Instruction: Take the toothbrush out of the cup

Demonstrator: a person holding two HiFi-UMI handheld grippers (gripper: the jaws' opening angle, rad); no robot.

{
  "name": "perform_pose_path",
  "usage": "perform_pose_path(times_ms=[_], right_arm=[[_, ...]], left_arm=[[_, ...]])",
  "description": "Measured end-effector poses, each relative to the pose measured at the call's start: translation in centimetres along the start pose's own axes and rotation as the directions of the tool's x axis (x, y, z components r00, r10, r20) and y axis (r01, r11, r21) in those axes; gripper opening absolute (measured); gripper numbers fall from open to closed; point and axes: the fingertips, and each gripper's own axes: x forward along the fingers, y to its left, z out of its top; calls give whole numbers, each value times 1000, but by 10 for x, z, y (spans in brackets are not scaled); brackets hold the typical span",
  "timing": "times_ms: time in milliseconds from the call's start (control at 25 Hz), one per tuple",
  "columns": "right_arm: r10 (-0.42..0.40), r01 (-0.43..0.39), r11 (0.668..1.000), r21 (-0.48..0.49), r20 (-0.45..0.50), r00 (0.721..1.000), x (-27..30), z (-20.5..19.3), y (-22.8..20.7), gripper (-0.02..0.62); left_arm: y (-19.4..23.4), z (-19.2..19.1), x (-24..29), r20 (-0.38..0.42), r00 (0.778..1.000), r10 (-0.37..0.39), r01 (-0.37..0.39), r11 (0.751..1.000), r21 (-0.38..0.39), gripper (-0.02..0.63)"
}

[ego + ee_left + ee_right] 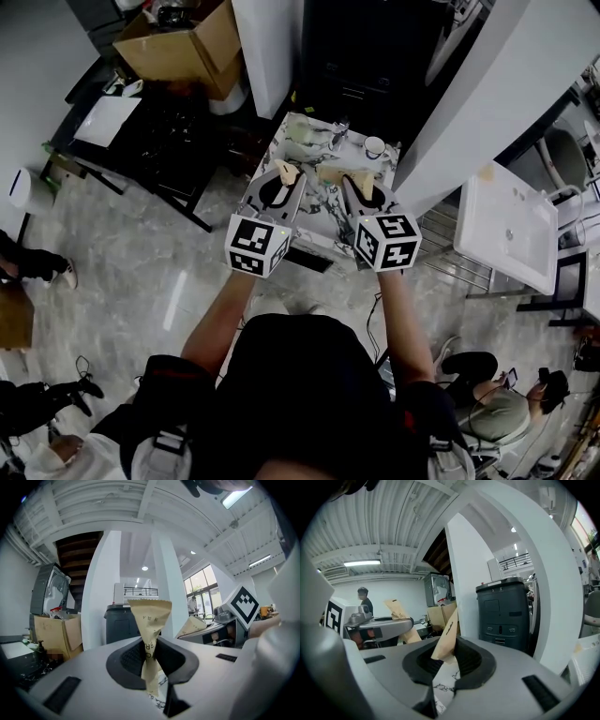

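My left gripper (284, 175) is shut on a strip of tan paper wrapper (150, 616), which stands up twisted between its dark pads (129, 660). My right gripper (362, 187) is likewise shut on a tan paper piece (446, 639). Both are held side by side above the marble-topped table (309, 141). Whether the two paper pieces are joined I cannot tell. A small white cup (374, 147) stands at the table's far right. No toothbrush is visible in any view.
A cardboard box (183, 47) sits at the far left, and a white basin (506, 230) at the right. White columns rise behind the table, with a dark bin (504, 611) between them. A person sits at the lower right (492, 408); feet show at the left edge.
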Motion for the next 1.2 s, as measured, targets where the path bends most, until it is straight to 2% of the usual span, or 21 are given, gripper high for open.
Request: perform_pose_path(times_ms=[440, 840, 1200], right_arm=[[-24, 23, 997, 73, 14, 1000, 18, 11, 29, 71], [-99, 97, 993, 69, 28, 995, 20, 13, 46, 63], [-114, 112, 992, 62, 33, 993, 26, 17, 63, 57]], left_arm=[[30, 2, -14, -8, 999, -49, 49, 999, -12, 57], [46, 4, -32, 2, 996, -92, 92, 996, -16, 57], [62, 12, -43, 22, 995, -93, 94, 995, -33, 57]])
